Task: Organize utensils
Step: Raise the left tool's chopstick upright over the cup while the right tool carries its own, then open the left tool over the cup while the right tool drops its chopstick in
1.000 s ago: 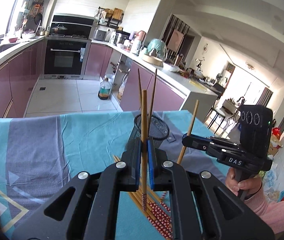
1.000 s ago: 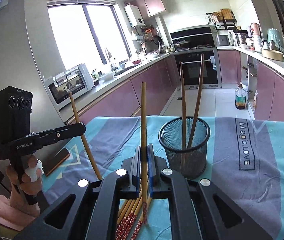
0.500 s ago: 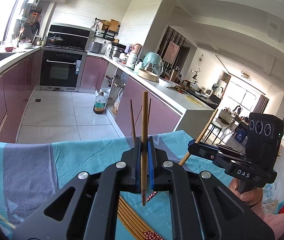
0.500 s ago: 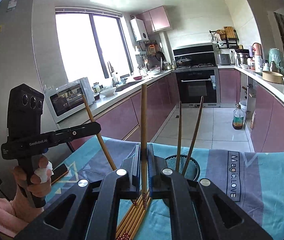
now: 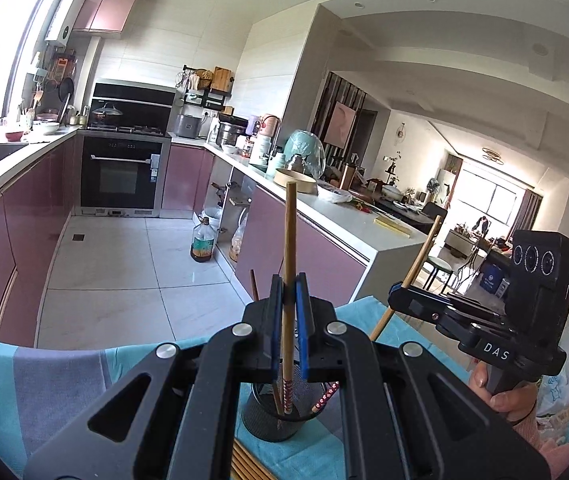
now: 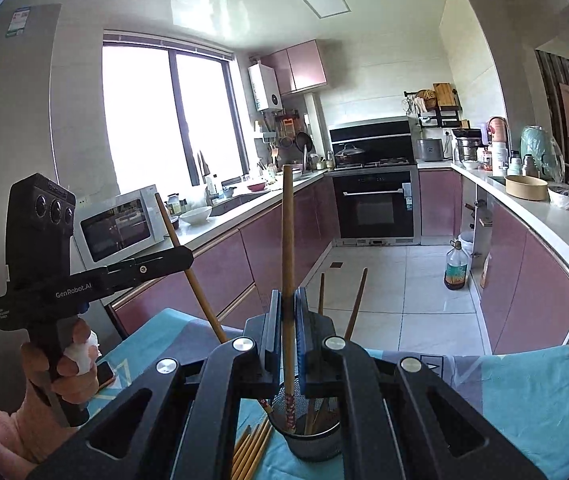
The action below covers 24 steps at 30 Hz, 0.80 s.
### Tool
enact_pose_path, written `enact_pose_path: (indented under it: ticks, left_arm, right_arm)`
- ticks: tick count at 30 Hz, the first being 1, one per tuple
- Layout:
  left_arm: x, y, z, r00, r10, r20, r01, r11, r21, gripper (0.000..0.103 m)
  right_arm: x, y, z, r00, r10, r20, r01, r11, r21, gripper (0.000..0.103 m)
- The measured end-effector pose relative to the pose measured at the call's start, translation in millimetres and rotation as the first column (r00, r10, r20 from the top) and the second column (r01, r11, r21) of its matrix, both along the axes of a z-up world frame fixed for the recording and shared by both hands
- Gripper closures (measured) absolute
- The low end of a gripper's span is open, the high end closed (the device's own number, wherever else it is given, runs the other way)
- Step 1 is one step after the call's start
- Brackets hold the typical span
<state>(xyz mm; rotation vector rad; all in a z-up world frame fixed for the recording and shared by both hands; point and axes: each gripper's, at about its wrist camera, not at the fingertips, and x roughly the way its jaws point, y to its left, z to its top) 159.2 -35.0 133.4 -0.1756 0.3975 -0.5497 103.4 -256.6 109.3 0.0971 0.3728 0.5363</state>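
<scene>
Partway done. Left gripper (image 5: 289,312) and right gripper (image 6: 287,320) each clamped tight on one upright chopstick (image 5: 288,248), tips over mesh cup (image 5: 280,420) at six o'clock. Two already inside; loose chopsticks (image 6: 250,454) left on tablecloth (image 6: 524,392).

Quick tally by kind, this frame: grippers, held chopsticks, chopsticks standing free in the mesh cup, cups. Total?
Grippers: 2 (left gripper, right gripper)
Held chopsticks: 2 (left-held chopstick, right-held chopstick)
Free chopsticks in cup: 2
Mesh cup: 1
Total: 7
Loose chopsticks on the cloth are partly hidden, so not counted.
</scene>
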Motion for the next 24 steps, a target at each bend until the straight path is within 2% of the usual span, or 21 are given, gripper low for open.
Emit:
enact_pose_path:
  ticks: [4, 8, 19, 24]
  left_arm:
    - [10, -11, -5, 1.0, 0.007, -0.009, -0.007, 0.999, 0.034, 0.096]
    - [25, -18, -17, 0.999, -0.007, -0.051, 0.011, 0.998, 0.065, 0.096]
    - [50, -45, -59, 0.977, -0.055, -0.208, 0.094, 0.979, 0.179, 0.096]
    - [63, -50, -67, 0.974, -0.047, -0.224, 0.09, 0.978, 0.19, 0.096]
  right_arm:
    - [4, 3, -5, 1.0, -0.017, -0.003, 0.016, 1.0, -0.012, 0.098]
    - [15, 7, -17, 0.999, -0.023, -0.038, 0.021, 0.999, -0.033, 0.098]
    - [47, 31, -59, 0.97, -0.001, -0.241, -0.035, 0.989, -0.141, 0.098]
    - [62, 30, -70, 0.956, -0.026, -0.294, -0.02, 0.988, -0.151, 0.097]
